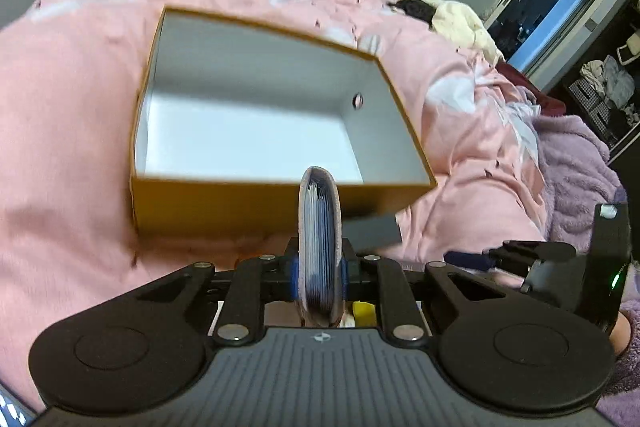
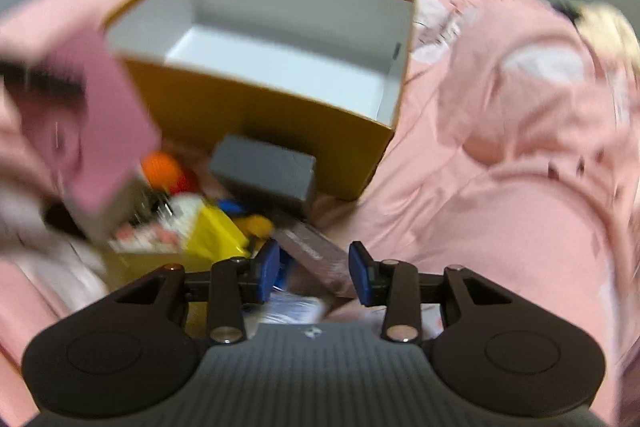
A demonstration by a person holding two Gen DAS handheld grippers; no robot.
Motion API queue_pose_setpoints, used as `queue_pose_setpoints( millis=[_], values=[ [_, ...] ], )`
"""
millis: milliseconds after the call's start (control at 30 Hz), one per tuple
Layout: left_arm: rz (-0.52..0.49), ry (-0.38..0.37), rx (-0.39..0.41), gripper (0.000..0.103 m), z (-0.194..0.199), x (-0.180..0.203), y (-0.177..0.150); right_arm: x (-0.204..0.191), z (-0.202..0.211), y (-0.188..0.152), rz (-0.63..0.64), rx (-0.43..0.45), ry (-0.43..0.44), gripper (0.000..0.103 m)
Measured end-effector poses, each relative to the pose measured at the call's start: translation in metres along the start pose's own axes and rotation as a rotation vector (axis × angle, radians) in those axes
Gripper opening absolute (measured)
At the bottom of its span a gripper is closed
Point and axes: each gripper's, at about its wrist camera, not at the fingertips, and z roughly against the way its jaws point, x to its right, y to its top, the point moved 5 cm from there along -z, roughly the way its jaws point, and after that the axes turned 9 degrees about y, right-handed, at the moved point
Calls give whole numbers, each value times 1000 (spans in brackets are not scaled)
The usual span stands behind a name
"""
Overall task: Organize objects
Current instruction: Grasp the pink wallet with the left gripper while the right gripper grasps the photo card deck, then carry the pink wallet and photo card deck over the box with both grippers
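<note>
Pink wallet (image 1: 319, 239) clamped upright between left tongs (image 1: 319, 277).

Black tongs (image 1: 319, 277), blue pads (image 2: 270, 267), silver screws, ribbed grey housing.

The left gripper (image 1: 319, 277) points steeply downward, its blue pads pressed against both sides of a thin pink card wallet (image 1: 319, 227) that stands on edge between them. The right gripper (image 2: 314, 273) also tilts steeply down, its blue pads (image 2: 270, 269) parted with a clear gap; nothing is pinched between them. Its own view is blurred.
</note>
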Motion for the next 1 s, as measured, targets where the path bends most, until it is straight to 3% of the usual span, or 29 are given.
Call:
queue_pose_setpoints(
  millis=[367,500,1000],
  values=[
    [-14,21,-9,20,-13,3,7,-5,-43,1,331,-138,-23,41],
    [-6,28,-22,20,-18,1,6,-13,-55,3,414,-162,6,35],
    [3,-6,34,20,2,-1,8,-16,-65,-2,599,-245,-49,29]
  ],
)
